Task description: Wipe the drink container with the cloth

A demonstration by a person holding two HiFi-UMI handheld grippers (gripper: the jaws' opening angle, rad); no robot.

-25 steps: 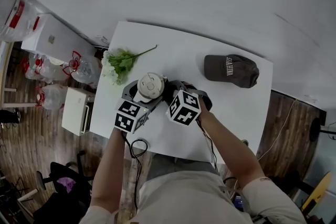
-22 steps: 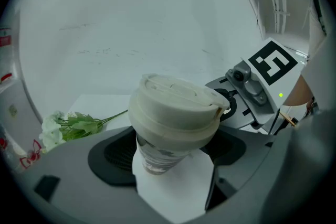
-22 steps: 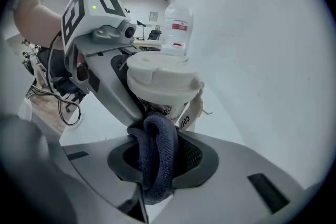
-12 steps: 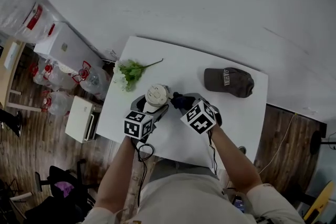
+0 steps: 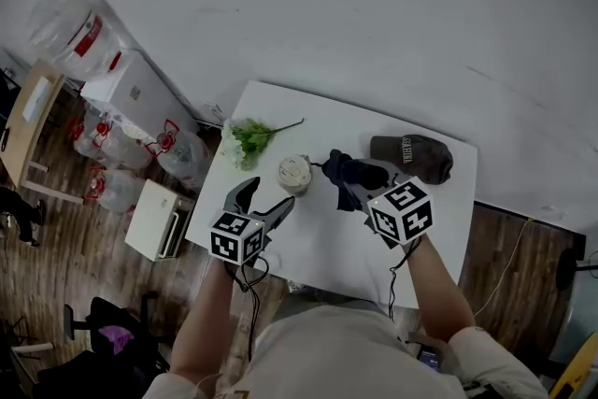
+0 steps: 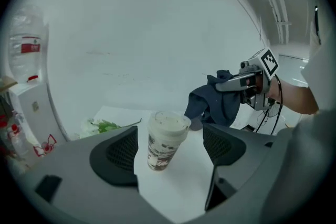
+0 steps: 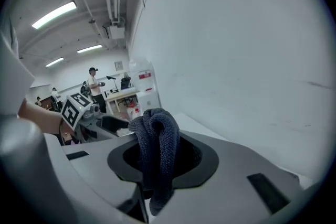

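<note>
A paper drink cup [image 5: 295, 173] with a white lid stands upright on the white table [image 5: 308, 243]; the left gripper view shows the cup [image 6: 165, 139] just ahead of my open jaws, free of them. My left gripper [image 5: 265, 202] sits at the table's near left, open. My right gripper [image 5: 352, 181] is shut on a dark blue cloth [image 5: 349, 170], held above the table to the right of the cup. The cloth [image 7: 156, 152] bunches between the right jaws. From the left gripper view the cloth [image 6: 215, 103] hangs beside the cup.
A dark cap [image 5: 412, 157] lies at the table's far right. A green leafy sprig [image 5: 250, 136] lies at the far left. Water jugs [image 5: 117, 165] and a white box [image 5: 159, 220] stand on the floor to the left. A person [image 7: 95, 84] stands far off.
My left gripper has let go of the cup and drawn back toward me. My right gripper has moved right, away from the cup, carrying the cloth.
</note>
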